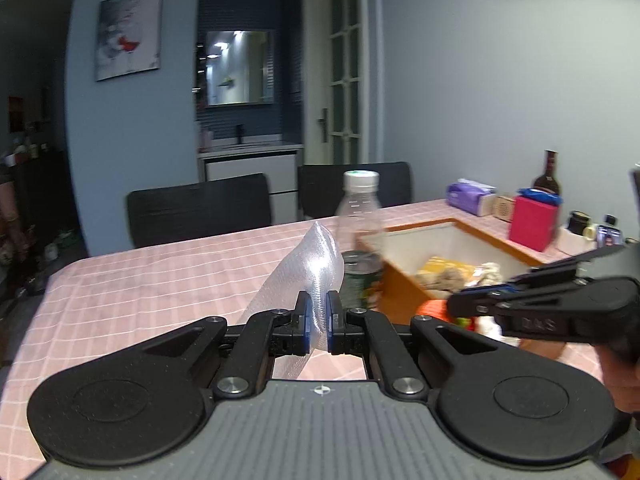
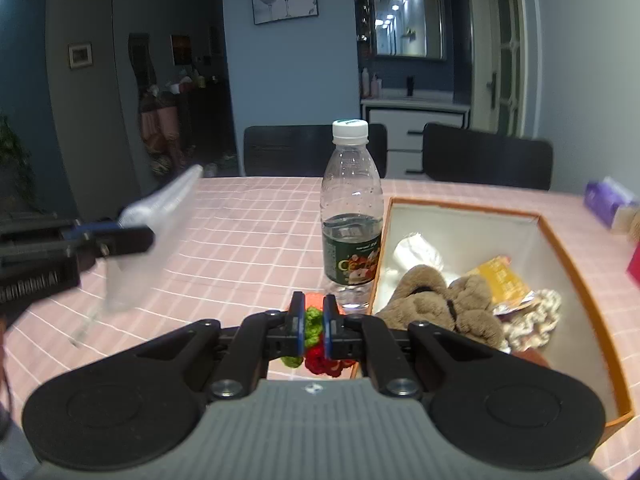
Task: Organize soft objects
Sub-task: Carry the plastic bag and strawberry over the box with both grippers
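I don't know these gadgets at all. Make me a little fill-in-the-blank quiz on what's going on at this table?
1. The left gripper pinches a clear ____ bag.
2. The right gripper clamps a crocheted toy coloured red, orange and ____.
3. The water bottle wears a ____ cap.
4. The brown plush lies inside the ____.

Missing words: plastic; green; white; box

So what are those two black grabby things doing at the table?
A person is tidying soft things with a grabber in each hand. The left gripper is shut on a clear bubble-wrap bag, held up off the pink checked table. The right gripper is clamped on a red and green crochet toy. Beside them, an orange box already holds a brown plush toy. A water bottle stands next to the box.
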Demonstrator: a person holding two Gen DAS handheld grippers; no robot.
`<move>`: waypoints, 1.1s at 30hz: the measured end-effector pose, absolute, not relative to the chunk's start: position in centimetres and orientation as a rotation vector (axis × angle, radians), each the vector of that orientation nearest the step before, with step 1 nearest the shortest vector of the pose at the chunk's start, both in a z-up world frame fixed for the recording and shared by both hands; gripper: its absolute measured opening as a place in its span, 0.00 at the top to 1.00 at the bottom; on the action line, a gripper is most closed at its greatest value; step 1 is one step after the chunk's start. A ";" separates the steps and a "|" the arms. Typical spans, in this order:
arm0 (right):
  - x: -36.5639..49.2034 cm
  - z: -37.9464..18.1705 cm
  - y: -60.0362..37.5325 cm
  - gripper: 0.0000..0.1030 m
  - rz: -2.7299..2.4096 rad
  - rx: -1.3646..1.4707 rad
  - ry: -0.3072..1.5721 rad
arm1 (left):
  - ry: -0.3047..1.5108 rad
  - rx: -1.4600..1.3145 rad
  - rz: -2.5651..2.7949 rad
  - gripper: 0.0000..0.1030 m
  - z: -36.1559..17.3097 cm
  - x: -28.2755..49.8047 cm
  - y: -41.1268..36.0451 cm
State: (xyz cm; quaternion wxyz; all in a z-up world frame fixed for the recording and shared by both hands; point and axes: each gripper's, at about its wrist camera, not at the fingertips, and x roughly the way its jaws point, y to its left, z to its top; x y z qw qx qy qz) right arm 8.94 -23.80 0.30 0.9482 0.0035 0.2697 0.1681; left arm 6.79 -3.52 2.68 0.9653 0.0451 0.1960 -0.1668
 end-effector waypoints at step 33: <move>13.6 3.1 -35.8 0.94 0.118 -0.148 0.769 | 0.477 0.239 -0.807 0.93 3.6 11.6 -17.9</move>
